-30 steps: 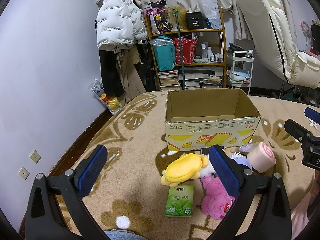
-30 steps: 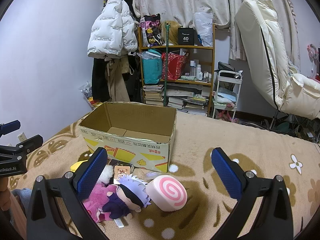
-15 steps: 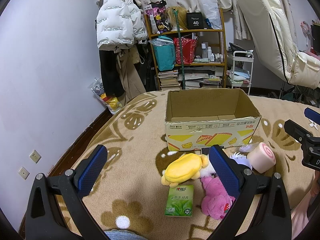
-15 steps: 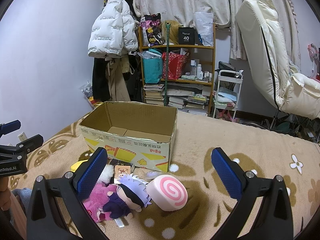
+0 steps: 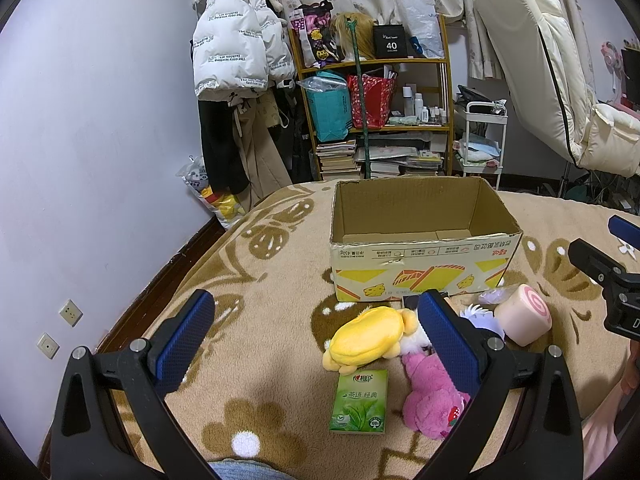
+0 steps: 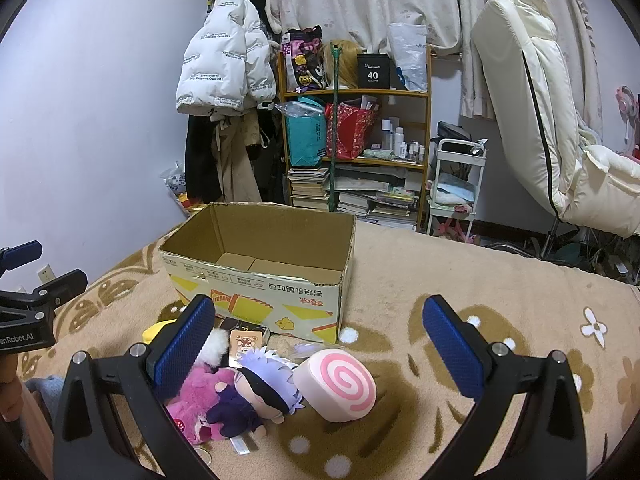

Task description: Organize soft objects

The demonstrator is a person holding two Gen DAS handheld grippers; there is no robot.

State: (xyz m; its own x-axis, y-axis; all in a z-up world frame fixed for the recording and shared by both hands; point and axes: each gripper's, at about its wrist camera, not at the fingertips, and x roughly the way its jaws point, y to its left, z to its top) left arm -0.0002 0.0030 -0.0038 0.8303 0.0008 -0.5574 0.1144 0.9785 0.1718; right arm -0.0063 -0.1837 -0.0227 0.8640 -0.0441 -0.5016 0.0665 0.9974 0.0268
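Note:
An open cardboard box (image 5: 424, 268) (image 6: 260, 300) stands on a tan patterned blanket, nothing visible inside. In front of it lie a yellow plush (image 5: 368, 336), a pink plush (image 5: 428, 400) (image 6: 196, 396), a purple-haired doll (image 6: 260, 392), a pink swirl roll cushion (image 5: 524, 320) (image 6: 340, 384) and a green tissue pack (image 5: 360, 402). My left gripper (image 5: 316, 340) is open above the blanket, its right finger over the plush pile. My right gripper (image 6: 320, 348) is open, hovering over the doll and roll cushion. Neither holds anything.
The blanket (image 6: 480, 280) has bare room right of the box. A small card (image 6: 246, 342) lies by the box front. Beyond the bed stand a cluttered shelf (image 6: 356, 140), a hanging white jacket (image 5: 236, 40), a white trolley (image 6: 456, 184) and a cream recliner (image 6: 552, 120).

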